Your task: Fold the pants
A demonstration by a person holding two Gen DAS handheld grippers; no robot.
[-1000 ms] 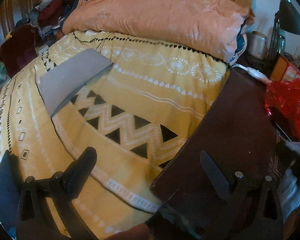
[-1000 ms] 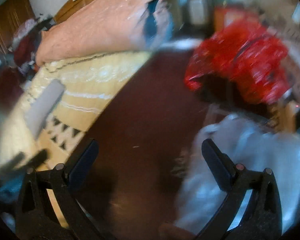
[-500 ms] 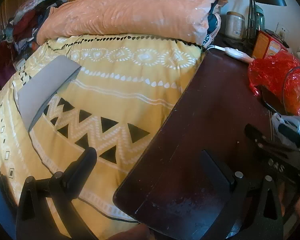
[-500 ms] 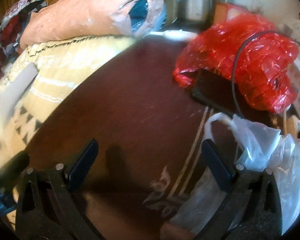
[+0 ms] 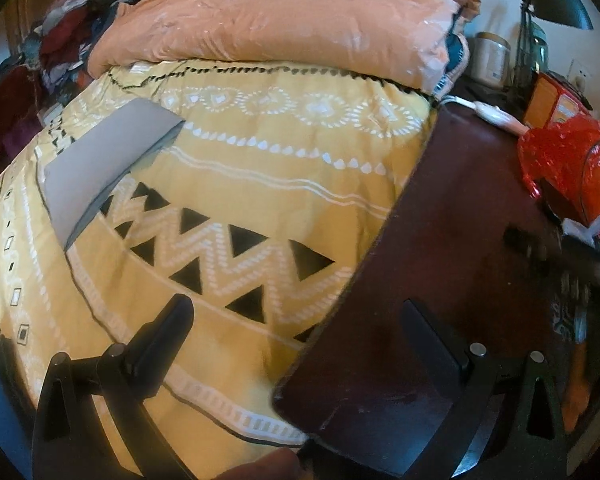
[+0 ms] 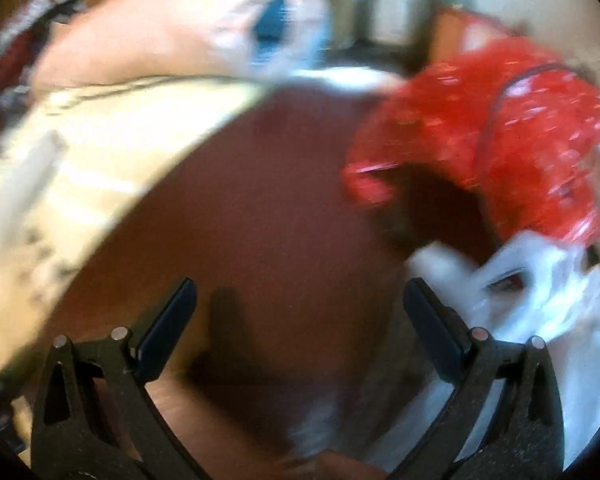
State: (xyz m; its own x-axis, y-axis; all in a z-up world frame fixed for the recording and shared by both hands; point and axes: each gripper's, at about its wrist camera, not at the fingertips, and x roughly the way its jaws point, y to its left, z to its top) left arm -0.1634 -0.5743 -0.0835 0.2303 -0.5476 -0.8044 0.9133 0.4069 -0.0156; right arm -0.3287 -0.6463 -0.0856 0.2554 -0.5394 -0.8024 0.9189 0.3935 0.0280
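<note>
The left gripper (image 5: 296, 336) was released, empty, above the yellow bedspread (image 5: 260, 184). The right gripper (image 6: 300, 312) was likewise spread, empty. The dark maroon pants (image 5: 452, 248) lay flat along the bed's right edge, beside a red bag (image 6: 488, 128); the right view was blurred.
</note>
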